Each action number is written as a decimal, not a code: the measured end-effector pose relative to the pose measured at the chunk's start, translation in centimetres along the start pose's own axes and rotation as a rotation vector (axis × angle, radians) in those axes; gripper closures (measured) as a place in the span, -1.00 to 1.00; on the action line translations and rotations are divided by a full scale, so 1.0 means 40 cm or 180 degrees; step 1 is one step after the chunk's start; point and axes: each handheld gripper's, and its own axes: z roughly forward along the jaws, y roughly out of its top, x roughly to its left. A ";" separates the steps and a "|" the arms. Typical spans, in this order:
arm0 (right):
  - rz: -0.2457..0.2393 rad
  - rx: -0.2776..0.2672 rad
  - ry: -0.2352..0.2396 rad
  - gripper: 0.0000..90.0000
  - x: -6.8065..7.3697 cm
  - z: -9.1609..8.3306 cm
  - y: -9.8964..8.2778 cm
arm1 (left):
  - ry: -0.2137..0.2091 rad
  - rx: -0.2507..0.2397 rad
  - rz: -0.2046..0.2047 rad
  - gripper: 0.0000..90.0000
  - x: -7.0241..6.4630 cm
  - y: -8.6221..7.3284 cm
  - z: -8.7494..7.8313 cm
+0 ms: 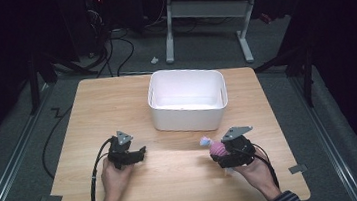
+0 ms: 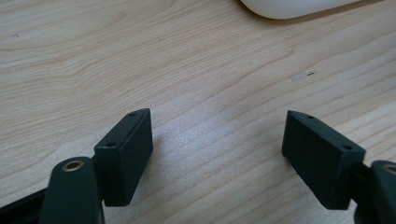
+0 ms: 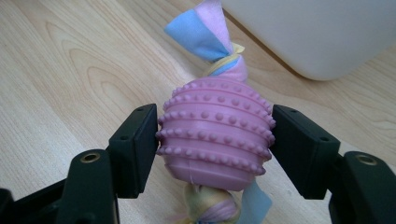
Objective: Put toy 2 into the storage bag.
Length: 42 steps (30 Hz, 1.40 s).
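Pink studded toy (image 3: 215, 133) is pinched by the right gripper (image 3: 215, 149). The left gripper (image 2: 217, 156) is held spread over the counter (image 2: 93, 70), apparently just above it, near a white tub (image 1: 187, 99).

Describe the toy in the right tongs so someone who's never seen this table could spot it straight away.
Start at the white tub on the wooden table, then come toward the person's right hand, where the right tongs clamp the toy. It is a pink ribbed, studded ball with knotted pastel cloth strips at both ends, the one colourful thing there.
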 end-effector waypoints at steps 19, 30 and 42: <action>-0.0012 -0.0139 0.0032 -0.24 -0.025 -0.046 0.026 | -0.0001 0.0000 0.0000 -0.45 0.000 0.000 0.000; -0.0048 -0.0232 0.0040 -0.24 -0.045 -0.089 0.060 | -0.0001 0.0000 0.0001 -0.45 0.000 0.000 0.000; -0.0095 -0.0341 0.0074 -0.24 -0.057 -0.124 0.094 | -0.0001 0.0000 0.0001 -0.45 0.000 0.000 0.000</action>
